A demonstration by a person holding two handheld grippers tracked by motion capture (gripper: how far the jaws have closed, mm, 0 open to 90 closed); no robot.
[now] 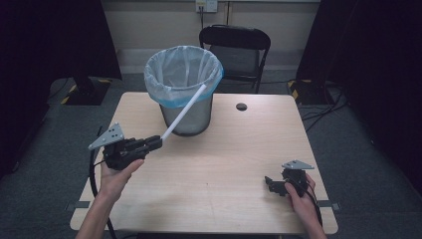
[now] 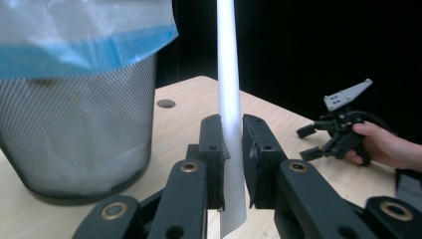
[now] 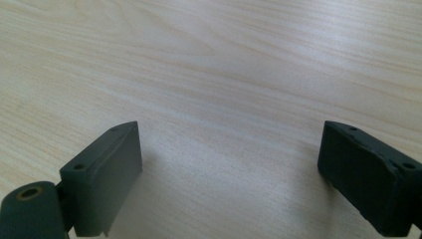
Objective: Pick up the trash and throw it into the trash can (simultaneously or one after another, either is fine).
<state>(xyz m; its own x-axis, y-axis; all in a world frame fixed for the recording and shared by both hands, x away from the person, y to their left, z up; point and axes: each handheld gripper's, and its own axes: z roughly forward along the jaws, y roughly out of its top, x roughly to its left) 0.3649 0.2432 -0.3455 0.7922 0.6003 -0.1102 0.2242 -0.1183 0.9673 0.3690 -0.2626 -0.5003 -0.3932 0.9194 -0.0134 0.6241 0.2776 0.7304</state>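
A long white tube [image 1: 183,112] slants up from my left gripper [image 1: 155,142] toward the rim of a mesh waste bin [image 1: 189,117] lined with a clear and blue bag [image 1: 183,72]. The left gripper is shut on the tube's lower end, and in the left gripper view the tube [image 2: 229,99] rises between the black jaws of the gripper [image 2: 232,149], with the bin [image 2: 74,134] to its left. My right gripper [image 1: 271,183] rests low at the table's right front, open. In its own view the right gripper [image 3: 229,169] has only bare wood between its jaws.
The bin stands at the back middle of a light wooden table [image 1: 224,159] with a cable hole [image 1: 241,106]. A black folding chair [image 1: 239,47] stands behind the table. Dark curtains hang at both sides, and cables lie on the floor at the right.
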